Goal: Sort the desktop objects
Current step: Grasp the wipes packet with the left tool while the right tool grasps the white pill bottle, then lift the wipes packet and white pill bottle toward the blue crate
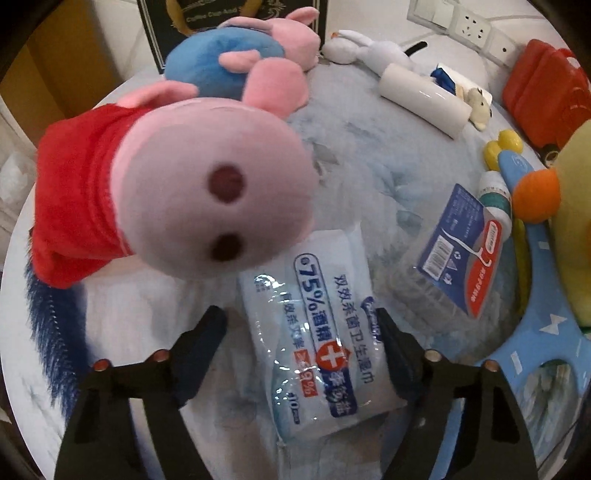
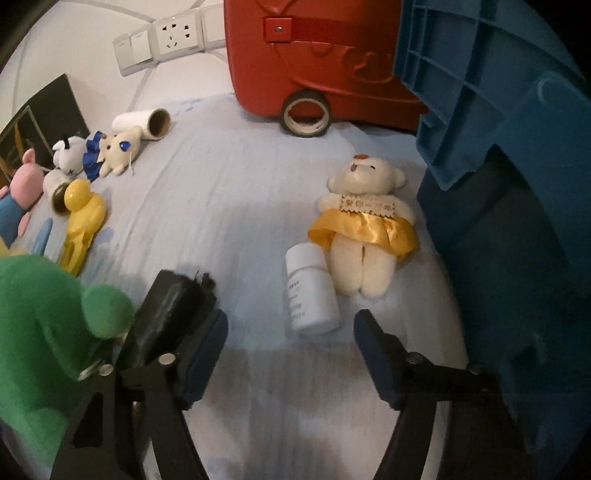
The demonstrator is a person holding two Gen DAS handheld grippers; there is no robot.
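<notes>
A pale blue cloth is covering the desk, with a white wall and sockets sitting behind it.

In the left wrist view, the left claw is standing spread over a pack of 75% alcohol wipes, which is lying flat between its fingers without being pinched. Just beyond, a pink pig plush in red is looming close to the lens, and a pig plush in blue is lying behind it. Farther right, a white roll is resting near a red case.

In the right wrist view, the right claw is hanging spread and holding nothing. A white bottle is lying just ahead of it, touching a white bear in a yellow skirt. A blue crate is rising at the right. A tape roll is leaning against the red case farther back.
</notes>
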